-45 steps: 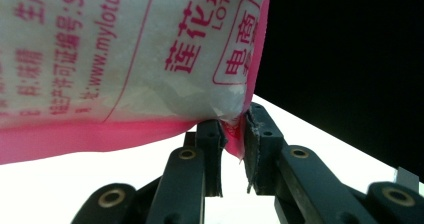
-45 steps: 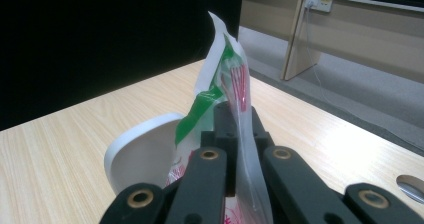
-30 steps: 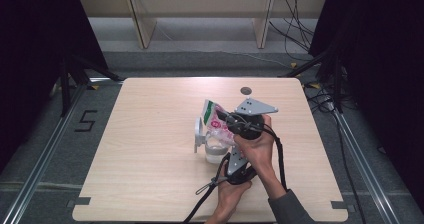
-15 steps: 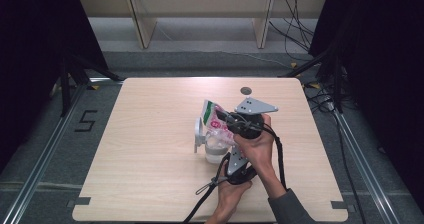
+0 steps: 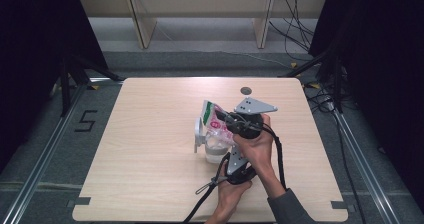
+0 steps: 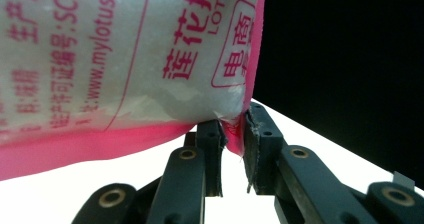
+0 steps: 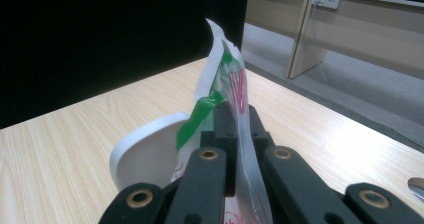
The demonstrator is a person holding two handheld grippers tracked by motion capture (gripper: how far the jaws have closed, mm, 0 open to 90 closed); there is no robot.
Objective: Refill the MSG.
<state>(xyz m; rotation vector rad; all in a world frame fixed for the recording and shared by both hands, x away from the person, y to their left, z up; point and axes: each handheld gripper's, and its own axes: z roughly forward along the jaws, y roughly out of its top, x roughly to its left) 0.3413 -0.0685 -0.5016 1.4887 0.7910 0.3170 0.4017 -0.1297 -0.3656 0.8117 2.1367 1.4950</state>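
Right claw (image 7: 235, 134) pinches bag (image 7: 225, 84) – white cup (image 7: 145, 154) beneath.

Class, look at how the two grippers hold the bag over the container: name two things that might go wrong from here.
1. The left gripper pinches only a thin corner of the bag; that corner might slip out or tear, dropping the weight.
2. The bag hangs tilted over the white container, held near its top by the right gripper. If it shifts, contents may spill onto the table, or the container could tip.
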